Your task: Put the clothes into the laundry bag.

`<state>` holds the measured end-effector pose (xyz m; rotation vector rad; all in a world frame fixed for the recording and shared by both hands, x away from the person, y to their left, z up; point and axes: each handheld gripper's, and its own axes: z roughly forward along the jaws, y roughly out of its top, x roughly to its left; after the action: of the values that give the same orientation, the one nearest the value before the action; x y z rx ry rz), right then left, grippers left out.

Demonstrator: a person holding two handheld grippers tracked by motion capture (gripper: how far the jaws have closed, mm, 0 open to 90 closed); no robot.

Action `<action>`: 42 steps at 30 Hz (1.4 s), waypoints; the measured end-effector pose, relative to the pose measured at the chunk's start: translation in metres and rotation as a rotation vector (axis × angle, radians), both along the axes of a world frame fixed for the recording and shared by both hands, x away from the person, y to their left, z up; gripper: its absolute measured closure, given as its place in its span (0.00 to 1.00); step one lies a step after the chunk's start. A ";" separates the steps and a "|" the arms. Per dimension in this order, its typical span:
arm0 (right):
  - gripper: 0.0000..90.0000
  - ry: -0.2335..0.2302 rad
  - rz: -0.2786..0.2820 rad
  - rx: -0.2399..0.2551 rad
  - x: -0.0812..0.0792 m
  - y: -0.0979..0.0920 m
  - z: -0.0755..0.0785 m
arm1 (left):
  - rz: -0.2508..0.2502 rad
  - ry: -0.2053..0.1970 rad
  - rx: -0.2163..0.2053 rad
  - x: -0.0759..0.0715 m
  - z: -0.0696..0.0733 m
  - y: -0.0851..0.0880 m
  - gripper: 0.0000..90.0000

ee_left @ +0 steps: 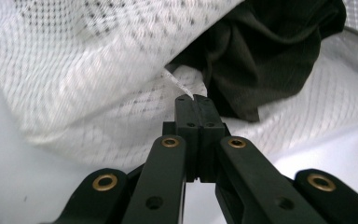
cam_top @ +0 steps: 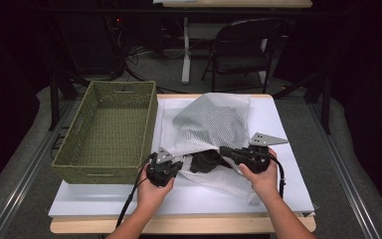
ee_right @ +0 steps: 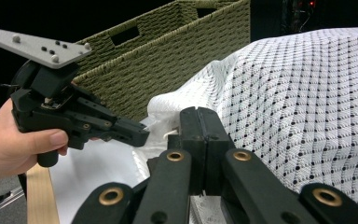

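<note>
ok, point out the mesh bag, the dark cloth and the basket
mesh bag (cam_top: 206,122), high view, top of the mesh
dark cloth (ee_left: 265,56), left gripper view, folds showing at the bag's mouth
basket (cam_top: 148,124), high view, right wall

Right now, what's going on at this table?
A person holds the mouth of a white mesh laundry bag apart with two handheld grippers. The left gripper is shut on a bit of the bag's edge; the right gripper is shut at the opposite edge. Dark clothing shows inside. A green woven basket sits alongside.
</note>
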<state>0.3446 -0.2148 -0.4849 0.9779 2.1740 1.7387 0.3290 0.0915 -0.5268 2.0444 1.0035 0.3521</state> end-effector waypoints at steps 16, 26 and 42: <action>1.00 0.000 0.017 -0.012 -0.003 0.004 -0.001 | -0.005 0.083 0.049 -0.019 -0.024 0.015 1.00; 1.00 -0.001 0.017 -0.018 -0.004 0.005 -0.001 | -0.029 0.034 -0.017 -0.023 0.000 0.010 0.83; 1.00 -0.005 0.022 -0.016 -0.003 0.006 -0.002 | -0.047 0.004 -0.025 0.013 -0.009 -0.049 0.44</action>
<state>0.3414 -0.2091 -0.4870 0.9485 2.2009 1.7291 0.3425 0.0428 -0.5359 2.0435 0.9564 0.3090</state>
